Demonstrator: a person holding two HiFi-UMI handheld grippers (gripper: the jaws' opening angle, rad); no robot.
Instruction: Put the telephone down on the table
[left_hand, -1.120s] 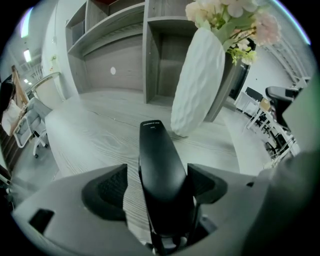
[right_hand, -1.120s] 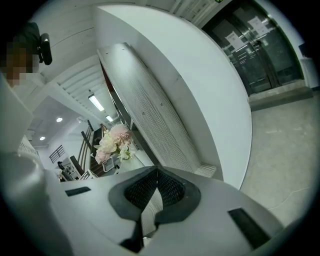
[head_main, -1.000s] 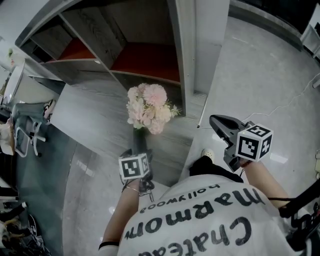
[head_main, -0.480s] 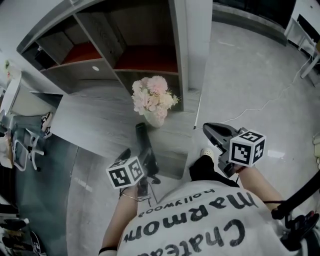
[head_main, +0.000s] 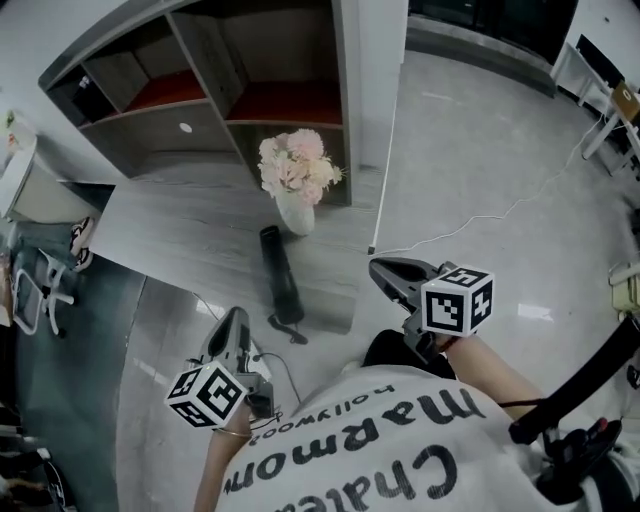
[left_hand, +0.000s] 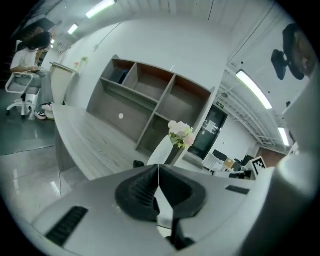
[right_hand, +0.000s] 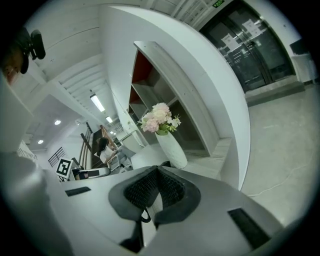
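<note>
The black telephone handset (head_main: 281, 285) lies flat on the grey wood-grain table (head_main: 180, 240), its cord end (head_main: 291, 331) curling at the near edge. In the left gripper view the handset (left_hand: 139, 163) shows just past the jaws. My left gripper (head_main: 234, 318) hangs off the table's near edge, below and left of the handset and apart from it. Its jaws (left_hand: 159, 167) meet tip to tip, shut on nothing. My right gripper (head_main: 376, 266) hovers beside the table's right corner, its jaws (right_hand: 157, 168) also shut and empty.
A white vase (head_main: 297, 213) of pink flowers (head_main: 295, 165) stands on the table just beyond the handset. A grey shelf unit (head_main: 200, 80) backs the table. An office chair (head_main: 40, 290) sits at the left. A white cable (head_main: 500, 213) runs over the floor on the right.
The left gripper set the handset on the table, let go, and drew back toward me down-left, with its jaws now shut. The right gripper shifted slightly left.
</note>
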